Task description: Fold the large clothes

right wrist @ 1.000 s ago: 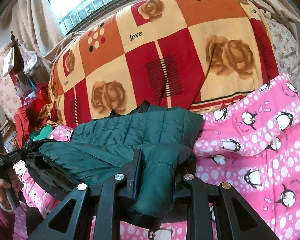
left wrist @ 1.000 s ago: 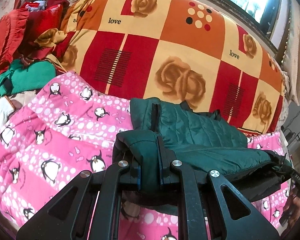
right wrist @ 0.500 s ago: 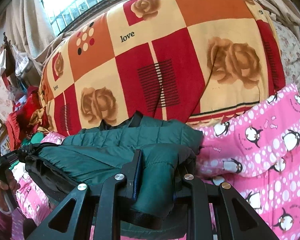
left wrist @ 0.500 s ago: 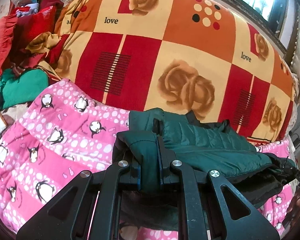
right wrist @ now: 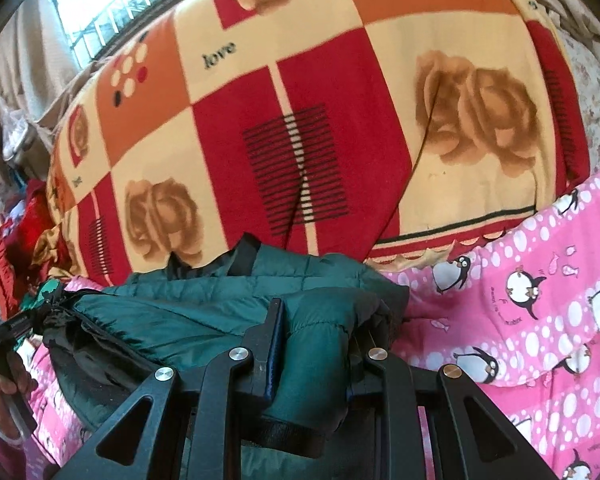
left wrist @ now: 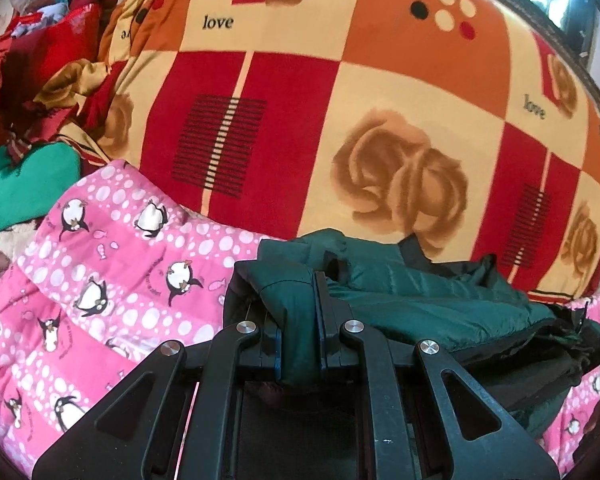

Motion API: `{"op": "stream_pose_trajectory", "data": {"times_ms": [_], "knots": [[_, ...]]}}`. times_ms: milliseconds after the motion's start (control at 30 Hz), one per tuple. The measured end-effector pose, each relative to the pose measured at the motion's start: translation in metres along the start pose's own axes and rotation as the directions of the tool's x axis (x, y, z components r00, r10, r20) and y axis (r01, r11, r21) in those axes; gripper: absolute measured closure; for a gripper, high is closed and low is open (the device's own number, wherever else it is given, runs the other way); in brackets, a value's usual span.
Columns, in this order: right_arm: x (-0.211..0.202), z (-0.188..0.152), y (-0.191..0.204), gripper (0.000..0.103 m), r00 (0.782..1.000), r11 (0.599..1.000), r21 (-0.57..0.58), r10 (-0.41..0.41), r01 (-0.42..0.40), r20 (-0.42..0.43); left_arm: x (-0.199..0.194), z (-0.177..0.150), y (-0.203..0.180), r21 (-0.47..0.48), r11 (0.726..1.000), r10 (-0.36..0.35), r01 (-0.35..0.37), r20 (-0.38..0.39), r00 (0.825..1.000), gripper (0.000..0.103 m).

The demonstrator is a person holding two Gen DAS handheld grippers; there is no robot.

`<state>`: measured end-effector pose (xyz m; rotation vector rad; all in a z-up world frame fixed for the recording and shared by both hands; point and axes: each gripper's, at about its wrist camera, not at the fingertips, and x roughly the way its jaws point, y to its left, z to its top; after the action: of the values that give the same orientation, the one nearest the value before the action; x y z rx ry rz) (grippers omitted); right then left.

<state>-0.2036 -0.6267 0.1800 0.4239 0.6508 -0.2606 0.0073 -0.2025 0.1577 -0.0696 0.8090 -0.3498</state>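
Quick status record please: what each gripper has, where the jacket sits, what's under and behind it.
left gripper: shut on green jacket
right gripper: shut on green jacket, opposite end
jacket: bunched, stretched between both grippers
under it: pink penguin quilt
behind it: rose blanket, printed "love"
left side: red and green clothes pile

Dark green quilted jacket (left wrist: 420,304), black lining showing, folded over on itself. Lies bunched on pink penguin quilt (left wrist: 112,264), far edge apparently touching rose-patterned blanket (left wrist: 340,120); near edge lifted.
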Motion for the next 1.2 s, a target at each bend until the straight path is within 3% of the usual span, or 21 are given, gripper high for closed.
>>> {"op": "stream_pose_trajectory", "data": {"times_ms": [267, 467, 567, 667, 700, 733, 867, 933, 967, 1100, 1200], "knots": [[0.05, 0.002, -0.011, 0.082, 0.998, 0.998, 0.063, -0.027, 0.031, -0.057, 0.039, 0.0, 0.001, -0.01, 1.0, 0.019, -0.02, -0.035, 0.999, 0.091], [0.077, -0.002, -0.02, 0.081, 0.995, 0.991, 0.126, -0.033, 0.044, -0.093, 0.047, 0.001, 0.01, -0.037, 0.998, -0.054, 0.053, -0.038, 0.998, 0.087], [0.085, -0.003, -0.02, 0.079, 0.994, 0.989, 0.134, -0.041, 0.055, -0.105, 0.038, 0.003, 0.017, -0.068, 0.989, -0.135, 0.133, -0.025, 0.991, 0.075], [0.089, -0.001, -0.019, 0.074, 0.995, 0.986, 0.16, -0.027, 0.043, -0.1, 0.022, 0.003, 0.02, -0.059, 0.984, -0.169, 0.17, 0.01, 0.986, 0.045], [0.089, 0.0, -0.018, 0.071, 0.995, 0.985, 0.167, -0.023, 0.039, -0.095, 0.015, 0.003, 0.022, -0.053, 0.985, -0.163, 0.165, 0.036, 0.986, 0.028], [0.089, 0.0, -0.018, 0.07, 0.995, 0.984, 0.175, -0.017, 0.033, -0.094, 0.007, 0.001, 0.024, -0.051, 0.985, -0.161, 0.165, 0.071, 0.984, 0.022], [0.079, 0.002, -0.015, 0.06, 0.998, 0.981, 0.195, -0.002, 0.014, -0.063, -0.017, 0.0, 0.026, -0.025, 0.986, -0.158, 0.163, 0.132, 0.979, 0.022], [0.065, 0.004, -0.016, 0.04, 0.999, 0.974, 0.226, 0.031, -0.026, -0.02, -0.021, 0.0, 0.024, -0.015, 0.986, -0.162, 0.165, 0.139, 0.977, 0.022], [0.054, 0.006, -0.016, 0.023, 0.998, 0.968, 0.243, 0.052, -0.057, 0.025, -0.022, -0.001, 0.021, -0.005, 0.986, -0.162, 0.164, 0.137, 0.977, 0.022], [0.014, 0.009, -0.007, 0.021, 0.984, 0.965, 0.238, 0.067, -0.107, 0.167, -0.013, -0.007, 0.007, 0.028, 0.99, -0.143, 0.141, 0.112, 0.983, 0.022], [0.008, 0.006, 0.017, 0.021, 0.982, 0.983, 0.128, 0.109, -0.13, 0.154, 0.001, -0.013, -0.004, 0.037, 0.991, -0.129, 0.126, 0.091, 0.988, 0.022]]}}
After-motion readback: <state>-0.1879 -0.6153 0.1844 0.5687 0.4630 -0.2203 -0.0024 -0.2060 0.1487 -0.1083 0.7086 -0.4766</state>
